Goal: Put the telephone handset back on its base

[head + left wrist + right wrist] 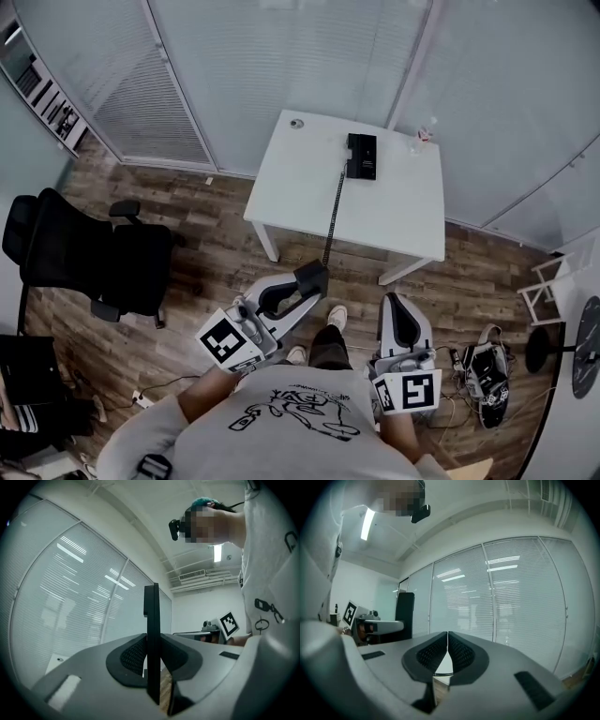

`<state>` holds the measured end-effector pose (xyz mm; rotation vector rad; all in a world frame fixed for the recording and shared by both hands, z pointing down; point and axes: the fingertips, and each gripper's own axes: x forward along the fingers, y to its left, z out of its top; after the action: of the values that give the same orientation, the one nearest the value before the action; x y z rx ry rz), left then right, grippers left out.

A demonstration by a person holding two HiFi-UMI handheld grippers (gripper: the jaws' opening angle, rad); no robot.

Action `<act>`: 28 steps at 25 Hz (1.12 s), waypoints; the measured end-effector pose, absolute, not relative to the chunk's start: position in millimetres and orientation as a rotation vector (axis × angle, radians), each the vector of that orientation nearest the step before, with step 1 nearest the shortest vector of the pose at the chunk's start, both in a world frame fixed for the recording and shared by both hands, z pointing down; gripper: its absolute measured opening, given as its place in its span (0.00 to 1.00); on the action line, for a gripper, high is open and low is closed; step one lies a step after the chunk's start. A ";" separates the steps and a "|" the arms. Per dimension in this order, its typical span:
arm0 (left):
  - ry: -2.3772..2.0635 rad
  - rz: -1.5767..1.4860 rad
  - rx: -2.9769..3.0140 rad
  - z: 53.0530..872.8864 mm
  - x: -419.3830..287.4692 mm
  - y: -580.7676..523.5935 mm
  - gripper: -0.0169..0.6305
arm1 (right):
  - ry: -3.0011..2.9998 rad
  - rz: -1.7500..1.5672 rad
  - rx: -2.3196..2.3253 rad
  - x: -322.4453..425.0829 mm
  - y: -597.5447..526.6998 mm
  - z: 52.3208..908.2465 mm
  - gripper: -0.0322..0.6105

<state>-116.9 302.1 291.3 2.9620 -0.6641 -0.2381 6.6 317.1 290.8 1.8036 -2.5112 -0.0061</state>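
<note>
Here, the handset (pixel 151 611) is clamped upright between the jaws of the left gripper (pixel 151 656), while the right gripper (pixel 447 641) is closed tight on nothing. Beyond, a coiled cord (pixel 333 211) is strung from the handset to the base (pixel 361 156), set on the white table (pixel 394 211) well apart from both grippers.

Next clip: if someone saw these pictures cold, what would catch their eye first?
First, the black telephone handset clamped upright in the left gripper, low in the middle of the head view. Its coiled cord runs straight up to the phone base on the white table. After that, the right gripper beside it, shut and empty, and the black office chair at the left.
</note>
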 end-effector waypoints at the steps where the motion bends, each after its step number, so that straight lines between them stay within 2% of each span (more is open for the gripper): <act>1: -0.668 -0.232 2.968 291.3 -113.2 295.7 0.14 | -2.515 -0.003 1.802 10.6 310.6 290.8 0.06; 28: -0.767 -0.106 2.921 295.5 43.9 133.5 0.14 | -2.634 0.159 1.769 173.5 143.3 291.5 0.06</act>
<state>43.9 133.5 295.5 2.9212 -0.7669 -0.1056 173.5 143.3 291.5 1.7694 -2.6342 0.1586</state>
